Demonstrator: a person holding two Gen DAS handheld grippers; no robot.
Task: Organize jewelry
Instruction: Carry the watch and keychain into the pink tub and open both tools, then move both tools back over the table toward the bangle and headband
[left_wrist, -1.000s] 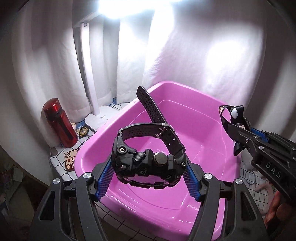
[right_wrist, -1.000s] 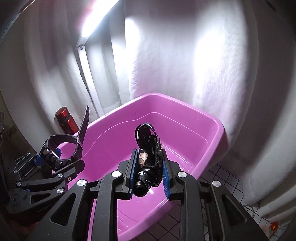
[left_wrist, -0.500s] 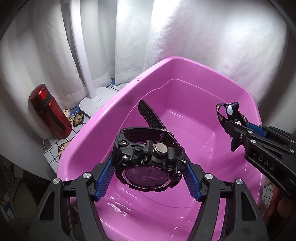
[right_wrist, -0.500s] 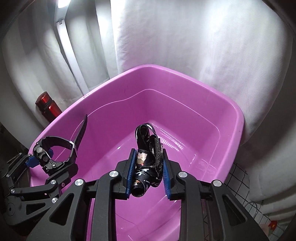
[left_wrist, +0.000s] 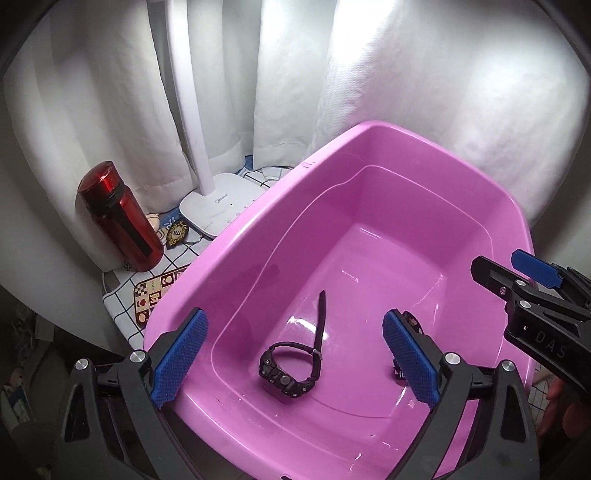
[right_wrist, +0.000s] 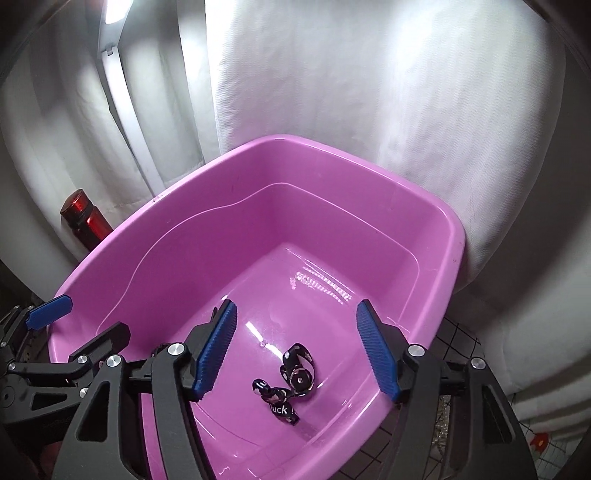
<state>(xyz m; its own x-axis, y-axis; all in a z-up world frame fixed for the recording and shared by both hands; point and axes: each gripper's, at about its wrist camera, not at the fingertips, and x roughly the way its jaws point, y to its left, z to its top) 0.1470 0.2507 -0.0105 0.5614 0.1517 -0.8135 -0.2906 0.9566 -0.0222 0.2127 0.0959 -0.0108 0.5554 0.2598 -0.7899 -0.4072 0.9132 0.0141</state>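
Observation:
A pink plastic tub (left_wrist: 236, 240) (right_wrist: 454, 236) fills both views. A chunky black watch (left_wrist: 291, 369) lies on the tub floor in the left wrist view, strap end sticking up. A black patterned strap watch (right_wrist: 293, 380) lies on the tub floor in the right wrist view; part of it shows behind my left finger (left_wrist: 408, 325). My left gripper (left_wrist: 293, 354) hangs open and empty above the black watch. My right gripper (right_wrist: 299, 354) hangs open and empty above the patterned watch. Each gripper shows at the edge of the other's view.
A red bottle (left_wrist: 120, 218) (right_wrist: 86, 221) stands left of the tub. A white desk lamp base (left_wrist: 218, 206) sits behind it on a checked cloth (left_wrist: 159, 280). White curtains (left_wrist: 406, 74) close off the back.
Both grippers opened and let go. The black watch and the patterned strap watch dropped from the jaws to the tub floor. Both views tilted further down into the tub.

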